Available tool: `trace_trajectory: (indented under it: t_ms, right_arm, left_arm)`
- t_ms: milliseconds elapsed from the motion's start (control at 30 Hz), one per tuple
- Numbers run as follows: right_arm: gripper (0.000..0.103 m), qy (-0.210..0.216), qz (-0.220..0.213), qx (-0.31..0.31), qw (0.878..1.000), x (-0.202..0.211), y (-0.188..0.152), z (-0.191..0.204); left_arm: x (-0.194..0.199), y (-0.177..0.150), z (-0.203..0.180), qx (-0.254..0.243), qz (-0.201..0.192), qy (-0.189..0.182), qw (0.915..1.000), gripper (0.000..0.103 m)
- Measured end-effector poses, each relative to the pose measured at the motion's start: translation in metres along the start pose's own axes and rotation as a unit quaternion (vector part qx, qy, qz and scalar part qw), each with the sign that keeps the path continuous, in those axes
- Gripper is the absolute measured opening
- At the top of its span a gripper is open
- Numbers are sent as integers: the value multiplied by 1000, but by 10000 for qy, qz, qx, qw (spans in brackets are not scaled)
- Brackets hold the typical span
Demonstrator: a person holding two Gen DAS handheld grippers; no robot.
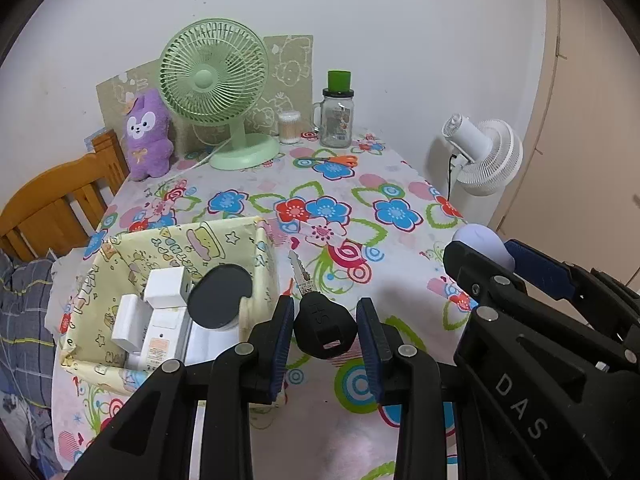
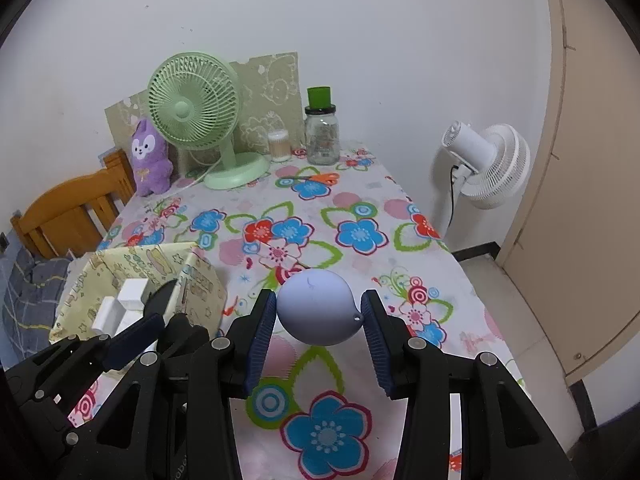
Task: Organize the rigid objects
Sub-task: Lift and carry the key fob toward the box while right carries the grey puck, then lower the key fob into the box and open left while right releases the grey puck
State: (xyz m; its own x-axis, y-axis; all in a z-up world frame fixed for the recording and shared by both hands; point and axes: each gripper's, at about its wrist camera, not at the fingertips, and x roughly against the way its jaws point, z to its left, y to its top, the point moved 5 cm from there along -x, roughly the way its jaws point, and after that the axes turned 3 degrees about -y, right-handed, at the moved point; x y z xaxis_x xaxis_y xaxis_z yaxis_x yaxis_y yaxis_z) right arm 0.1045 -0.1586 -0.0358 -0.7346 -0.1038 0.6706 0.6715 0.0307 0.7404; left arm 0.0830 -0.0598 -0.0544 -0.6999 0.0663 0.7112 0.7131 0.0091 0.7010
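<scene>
A flower-print tablecloth [image 1: 360, 184] covers a table against a white wall. The left gripper [image 1: 326, 330] pinches a black-headed key [image 1: 324, 326], blade pointing away toward the wall. The right gripper [image 2: 318, 312] clamps a lavender egg-shaped object [image 2: 316, 306]. The yellow fabric bin [image 1: 256, 248], already holding white chargers [image 1: 164, 288], lies just left of the key, nearer the left gripper.
</scene>
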Motion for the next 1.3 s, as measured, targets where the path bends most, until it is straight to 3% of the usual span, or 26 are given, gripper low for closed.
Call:
trace_trajectory:
  t_ms: [1300]
  right_arm:
    - [48,322,196,377,9986,-32,13,95]
  left_arm:
    - [-16,8,86,163,176,204,9995,32]
